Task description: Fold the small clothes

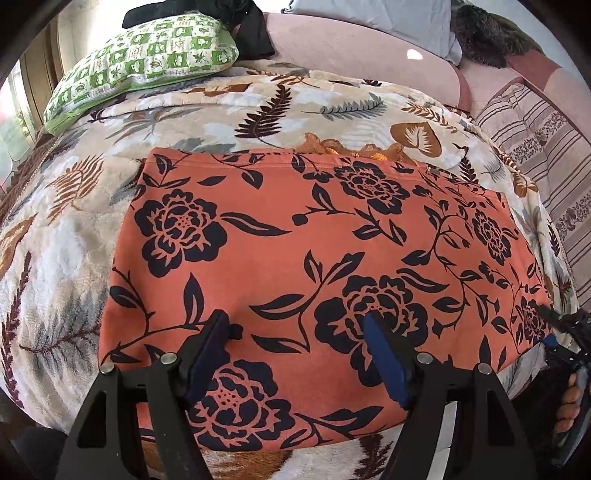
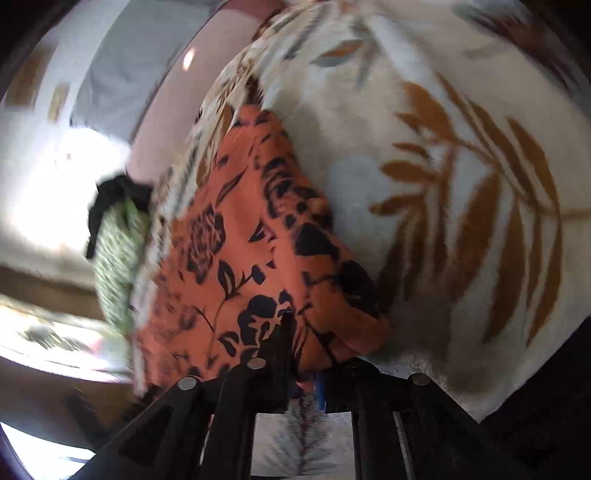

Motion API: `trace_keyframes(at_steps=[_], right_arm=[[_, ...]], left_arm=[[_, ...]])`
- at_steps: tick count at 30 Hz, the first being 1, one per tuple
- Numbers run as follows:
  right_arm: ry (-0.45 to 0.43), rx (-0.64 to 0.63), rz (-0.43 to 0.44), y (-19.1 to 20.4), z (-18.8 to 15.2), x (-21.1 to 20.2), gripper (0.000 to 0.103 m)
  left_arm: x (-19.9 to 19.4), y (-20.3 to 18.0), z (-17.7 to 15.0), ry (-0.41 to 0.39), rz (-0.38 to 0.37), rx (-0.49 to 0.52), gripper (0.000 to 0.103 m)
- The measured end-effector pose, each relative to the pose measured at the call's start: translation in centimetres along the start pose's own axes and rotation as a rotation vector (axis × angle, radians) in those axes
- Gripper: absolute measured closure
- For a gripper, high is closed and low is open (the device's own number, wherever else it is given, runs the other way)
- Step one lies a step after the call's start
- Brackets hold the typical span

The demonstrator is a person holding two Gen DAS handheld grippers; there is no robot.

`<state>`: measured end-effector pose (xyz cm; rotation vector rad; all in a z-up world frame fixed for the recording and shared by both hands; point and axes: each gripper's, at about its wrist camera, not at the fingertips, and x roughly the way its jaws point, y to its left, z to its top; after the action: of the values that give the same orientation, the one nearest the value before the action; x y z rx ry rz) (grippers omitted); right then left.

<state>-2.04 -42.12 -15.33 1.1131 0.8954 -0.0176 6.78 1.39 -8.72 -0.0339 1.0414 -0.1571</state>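
An orange garment with black flowers (image 1: 295,240) lies flat on a leaf-patterned blanket (image 1: 74,240), folded into a rough rectangle. My left gripper (image 1: 299,332) is open just above its near part, with blue-padded fingers (image 1: 384,362) spread wide and nothing between them. My right gripper (image 1: 565,332) shows at the garment's right edge in the left wrist view. In the right wrist view my right gripper (image 2: 306,354) is shut on the garment's edge (image 2: 332,314), with the cloth (image 2: 229,251) bunched and lifted off the blanket (image 2: 461,184). That view is blurred.
A green-and-white checked pillow (image 1: 147,62) lies at the back left with black cloth (image 1: 251,29) behind it. A pink headboard or cushion (image 1: 351,48) and a striped quilt (image 1: 535,147) lie at the back right. The pillow (image 2: 118,258) also shows in the right wrist view.
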Motion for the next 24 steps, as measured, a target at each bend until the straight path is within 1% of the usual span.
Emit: trace_keyframes(at_steps=[1, 2, 3, 4, 5, 6, 7, 9, 11, 12, 13, 14, 15, 16, 17, 18, 19, 20, 21, 23, 24], right_arm=[[-0.031, -0.027, 0.006, 0.3, 0.2, -1.2, 0.058], [-0.071, -0.049, 0.03, 0.6, 0.3, -2.7, 0.026], [-0.122, -0.071, 0.047, 0.9, 0.5, -4.2, 0.018], [-0.156, -0.107, 0.056, 1.3, 0.9, -5.3, 0.018], [-0.163, -0.141, 0.062, 1.8, 1.6, -5.9, 0.018], [-0.163, -0.168, 0.08, 2.3, 2.5, -6.1, 0.018], [-0.144, -0.193, 0.106, 2.9, 3.7, -5.7, 0.018], [-0.084, -0.243, 0.148, 4.3, 6.2, -3.8, 0.018], [-0.002, -0.3, 0.158, 6.4, 8.9, -0.5, 0.018], [0.044, -0.325, 0.151, 7.4, 10.3, 1.5, 0.018], [0.072, -0.342, 0.119, 7.9, 11.7, 3.5, 0.018], [0.13, -0.344, 0.1, 8.2, 13.0, 5.8, 0.018], [0.204, -0.334, 0.077, 8.1, 13.8, 8.0, 0.021], [0.23, -0.323, 0.035, 7.8, 14.5, 9.7, 0.021], [0.26, -0.33, 0.005, 7.7, 14.8, 11.1, 0.024], [0.268, -0.36, -0.023, 8.1, 14.7, 11.7, 0.042], [0.284, -0.392, -0.055, 8.9, 14.4, 12.0, 0.063], [0.281, -0.437, -0.072, 10.0, 13.9, 11.7, 0.089], [0.236, -0.507, -0.11, 11.4, 13.3, 11.1, 0.089], [0.153, -0.612, -0.159, 13.4, 11.7, 9.6, 0.089], [0.126, -0.657, -0.215, 13.7, 11.1, 9.9, 0.089]], left_arm=[[-0.3, 0.1, 0.1, -0.015, -0.004, 0.001, 0.027], [-0.5, 0.1, 0.2, -0.031, -0.011, 0.006, 0.027], [-0.4, 0.0, 0.2, -0.044, -0.012, 0.012, 0.027], [-0.1, 0.0, 0.3, -0.047, -0.006, 0.016, 0.025], [0.5, -0.1, 0.3, -0.037, 0.0, 0.017, 0.023], [1.3, -0.1, 0.2, -0.017, -0.004, 0.018, 0.023], [1.9, -0.1, -0.1, -0.006, 0.005, 0.021, 0.022], [1.9, -0.4, -0.4, -0.041, 0.024, 0.047, 0.019], [2.0, -0.5, -0.5, -0.044, 0.026, 0.056, 0.018], [2.0, -0.3, -0.5, -0.045, 0.021, 0.052, 0.018], [2.1, -0.3, -0.5, -0.047, 0.018, 0.048, 0.017], [2.1, -0.2, -0.6, -0.05, 0.019, 0.048, 0.016], [2.1, -0.2, -0.6, -0.054, 0.022, 0.051, 0.016], [2.2, -0.3, -0.7, -0.057, 0.025, 0.054, 0.015], [2.2, -0.3, -0.7, -0.059, 0.027, 0.058, 0.014], [2.3, -0.3, -0.8, -0.061, 0.029, 0.062, 0.013], [2.4, -0.2, -0.7, -0.063, 0.028, 0.064, 0.011], [2.4, 0.0, -0.7, -0.063, 0.024, 0.062, 0.01], [2.5, 0.1, -0.7, -0.064, 0.019, 0.06, 0.009], [2.6, 0.2, -0.8, -0.07, 0.015, 0.059, 0.007], [2.6, 0.2, -0.8, -0.074, 0.017, 0.059, 0.007]])
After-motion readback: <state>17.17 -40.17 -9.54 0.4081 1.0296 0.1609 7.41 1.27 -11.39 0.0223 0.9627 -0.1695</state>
